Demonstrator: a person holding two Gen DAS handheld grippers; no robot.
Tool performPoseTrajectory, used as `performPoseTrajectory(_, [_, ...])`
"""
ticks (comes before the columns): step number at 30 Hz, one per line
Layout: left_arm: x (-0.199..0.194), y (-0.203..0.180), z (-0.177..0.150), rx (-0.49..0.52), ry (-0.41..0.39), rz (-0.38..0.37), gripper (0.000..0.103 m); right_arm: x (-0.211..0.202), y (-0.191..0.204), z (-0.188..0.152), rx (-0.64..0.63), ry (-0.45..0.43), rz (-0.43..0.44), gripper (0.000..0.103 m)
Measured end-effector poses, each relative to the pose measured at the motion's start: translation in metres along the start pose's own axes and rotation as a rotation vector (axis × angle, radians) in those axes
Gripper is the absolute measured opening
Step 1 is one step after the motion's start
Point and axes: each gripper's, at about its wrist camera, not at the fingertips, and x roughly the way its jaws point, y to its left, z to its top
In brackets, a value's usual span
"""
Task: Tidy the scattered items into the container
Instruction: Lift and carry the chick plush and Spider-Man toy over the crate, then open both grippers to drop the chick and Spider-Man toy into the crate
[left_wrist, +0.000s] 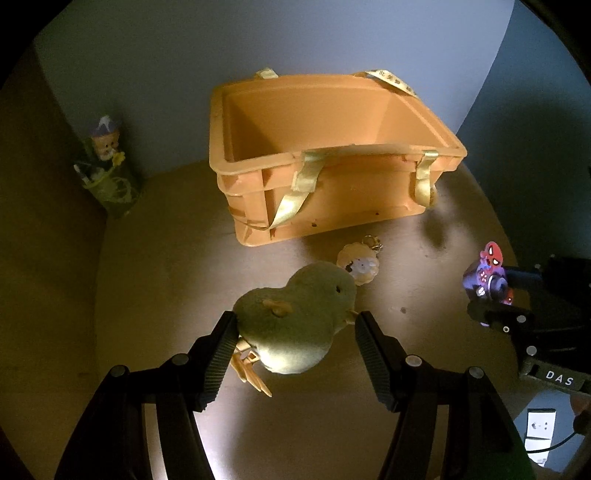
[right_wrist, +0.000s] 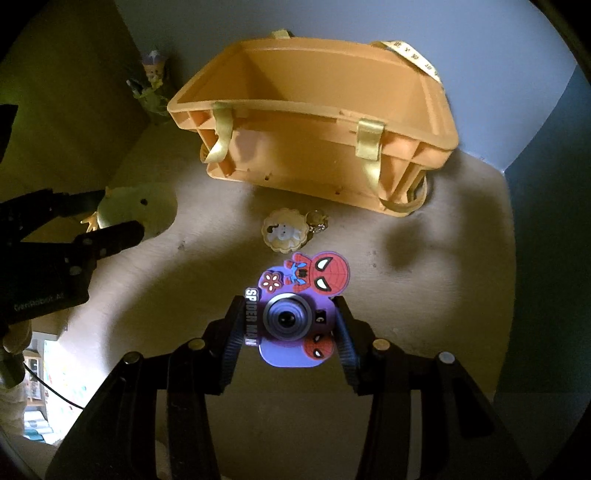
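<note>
Left claw (left_wrist: 295, 325) grips the chick (left_wrist: 295, 317); right claw (right_wrist: 288, 325) clamps the toy camera (right_wrist: 291, 325), lettered "SPIDER MAN" only in the right view. The empty bin (left_wrist: 332, 199) lies beyond both.

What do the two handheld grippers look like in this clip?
Both the left gripper and the right gripper are matte black, with ribbed pads inside the jaws and silver round pivot pins on linkage arms. The left body carries faint white lettering; a thin black cable trails below it.
</note>
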Motion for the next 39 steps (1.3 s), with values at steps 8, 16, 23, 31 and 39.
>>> performPoseTrajectory(8, [-0.024, -0.005, 0.016, 0.032, -0.019, -0.017, 0.061, -0.029, -0.003, 0.006, -0.012, -0.028, 0.012, 0.043])
performPoseTrajectory(16, [-0.044, -0.01, 0.039, 0.051, -0.049, -0.019, 0.061, -0.058, -0.008, 0.026, -0.029, -0.077, -0.004, 0.043])
performPoseTrajectory(23, [-0.046, -0.011, 0.069, 0.048, -0.067, -0.012, 0.061, -0.077, -0.015, 0.056, -0.036, -0.122, -0.025, 0.043])
performPoseTrajectory(31, [-0.043, -0.002, 0.11, 0.013, -0.087, -0.011, 0.061, -0.082, -0.034, 0.097, 0.006, -0.164, -0.035, 0.043])
performPoseTrajectory(39, [-0.022, 0.007, 0.146, -0.022, -0.084, -0.001, 0.061, -0.06, -0.048, 0.133, 0.021, -0.153, -0.064, 0.043])
